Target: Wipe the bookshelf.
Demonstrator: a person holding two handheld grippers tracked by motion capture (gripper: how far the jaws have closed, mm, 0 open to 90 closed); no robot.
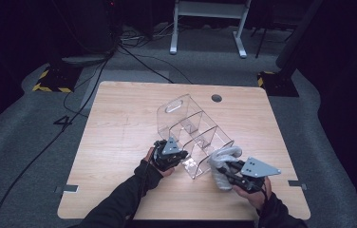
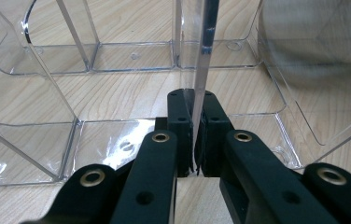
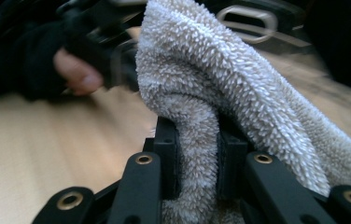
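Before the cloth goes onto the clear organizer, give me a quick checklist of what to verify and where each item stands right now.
1. Left gripper clamped on a thin wall of the clear organizer: ok, jaws shut on the panel edge.
2. Right gripper holding the cloth: ok, pile is pinched between both pads.
3. Cloth close to the organizer: ok, in the high view it hangs beside the organizer's near right corner.
4. Organizer flat on the table: cannot tell, it looks tipped but the clear walls make that hard to read.
5. Cloth free of the left hand: ok, they are apart.
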